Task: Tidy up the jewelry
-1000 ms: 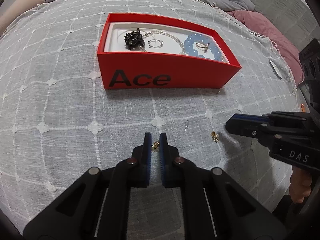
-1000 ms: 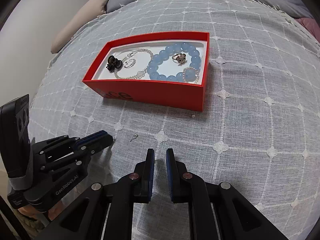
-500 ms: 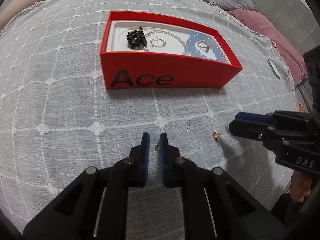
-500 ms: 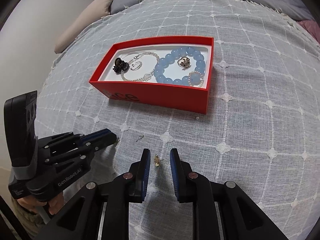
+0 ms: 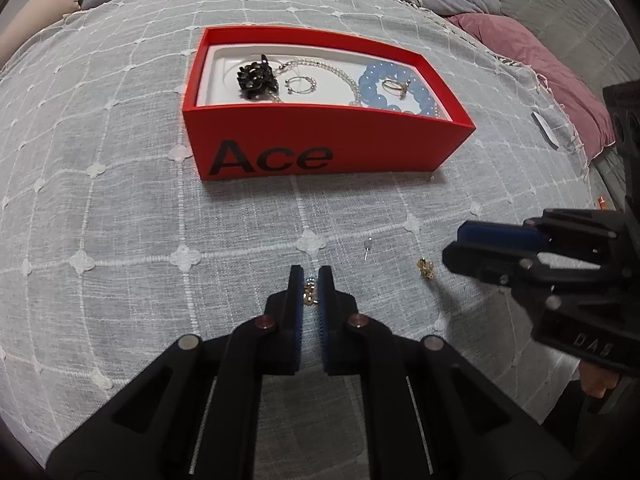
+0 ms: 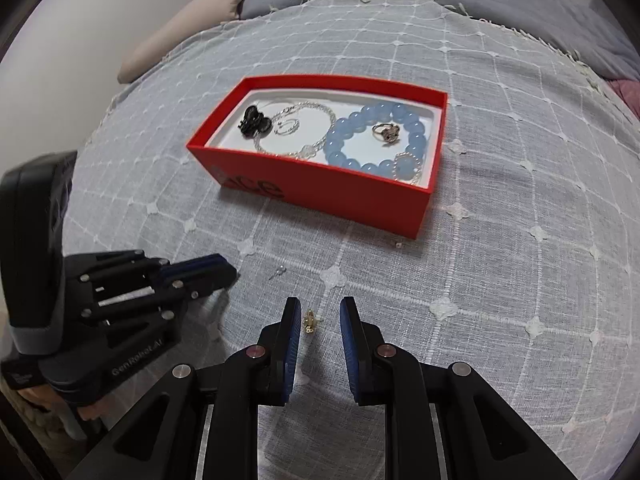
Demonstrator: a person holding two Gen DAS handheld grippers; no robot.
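Jewelry fills the red box (image 5: 320, 148) on the bed. Nearer than the box, the left gripper (image 5: 309, 294) has jaws closed on a gold earring (image 5: 309, 293); the right gripper (image 6: 320, 322) has jaws open around another gold earring (image 6: 310, 321)

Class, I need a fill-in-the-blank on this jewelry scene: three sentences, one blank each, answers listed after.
1. The box holding the jewelry is coloured ____.
2. The word printed on the box's front wall is ____.
3. The ring lies inside the loop of the ____ bead bracelet.

Missing words: red; Ace; blue
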